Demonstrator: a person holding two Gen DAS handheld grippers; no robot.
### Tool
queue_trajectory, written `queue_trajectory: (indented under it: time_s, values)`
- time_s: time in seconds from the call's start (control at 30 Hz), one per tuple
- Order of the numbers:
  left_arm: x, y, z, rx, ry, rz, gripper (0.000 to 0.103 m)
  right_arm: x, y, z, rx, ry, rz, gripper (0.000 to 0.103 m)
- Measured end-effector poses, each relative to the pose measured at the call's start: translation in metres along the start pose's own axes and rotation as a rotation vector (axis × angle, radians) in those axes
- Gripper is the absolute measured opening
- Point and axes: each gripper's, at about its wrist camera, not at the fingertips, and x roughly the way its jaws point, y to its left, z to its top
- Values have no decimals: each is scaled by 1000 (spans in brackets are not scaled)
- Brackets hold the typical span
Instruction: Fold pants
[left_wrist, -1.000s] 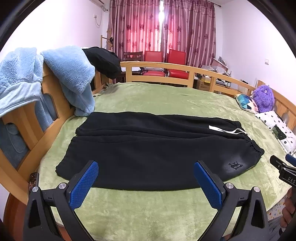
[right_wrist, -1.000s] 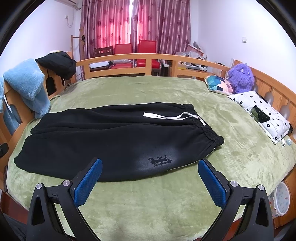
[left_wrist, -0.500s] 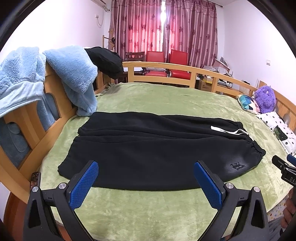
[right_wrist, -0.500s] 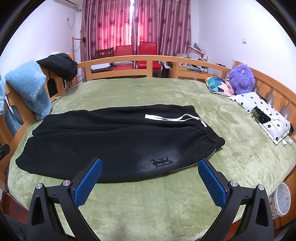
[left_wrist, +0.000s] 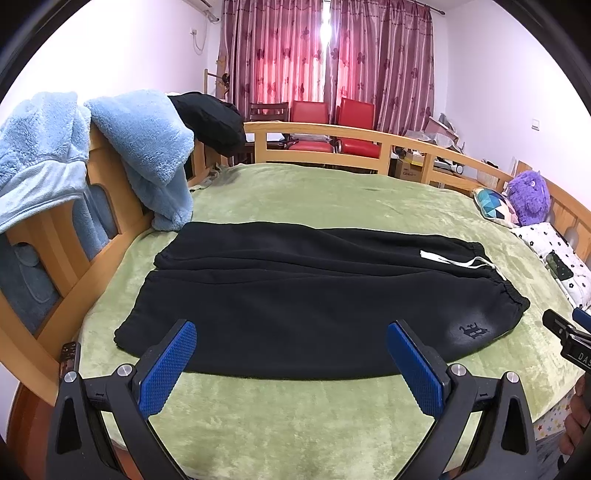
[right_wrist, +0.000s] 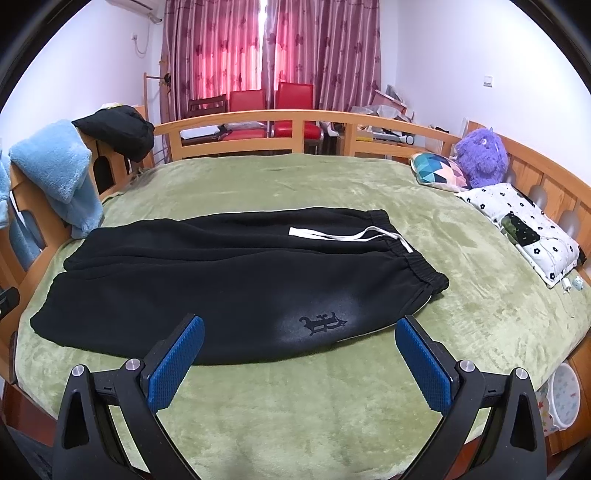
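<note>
Black pants (left_wrist: 306, 295) (right_wrist: 229, 280) lie flat on the green bed cover, legs side by side toward the left, waistband with a white drawstring (right_wrist: 347, 236) at the right. A dark emblem (right_wrist: 323, 321) marks the near leg by the waist. My left gripper (left_wrist: 291, 354) hovers open over the near edge of the pants, holding nothing. My right gripper (right_wrist: 299, 350) is open too, near the emblem end, above the cover. The right gripper's tip (left_wrist: 569, 336) shows at the left wrist view's right edge, with a hand below it.
A wooden bed frame (left_wrist: 321, 133) rings the green cover (right_wrist: 295, 406). Blue fleece garments (left_wrist: 147, 155) and a black garment (left_wrist: 210, 118) hang on the left rail. Pillows (right_wrist: 524, 229) and a purple plush toy (right_wrist: 480, 155) lie at the right. Red chairs stand behind.
Both views have shifted slightly, so the pants sit a little further right and further away in frame. The pants themselves have not moved. Both grippers stay open.
</note>
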Motion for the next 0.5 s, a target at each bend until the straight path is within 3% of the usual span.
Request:
queue_trajectory:
  time_s: [0.5]
  values:
    - [1,2,1,-4,3,2,103,-2,-2,3,3,6,14,102]
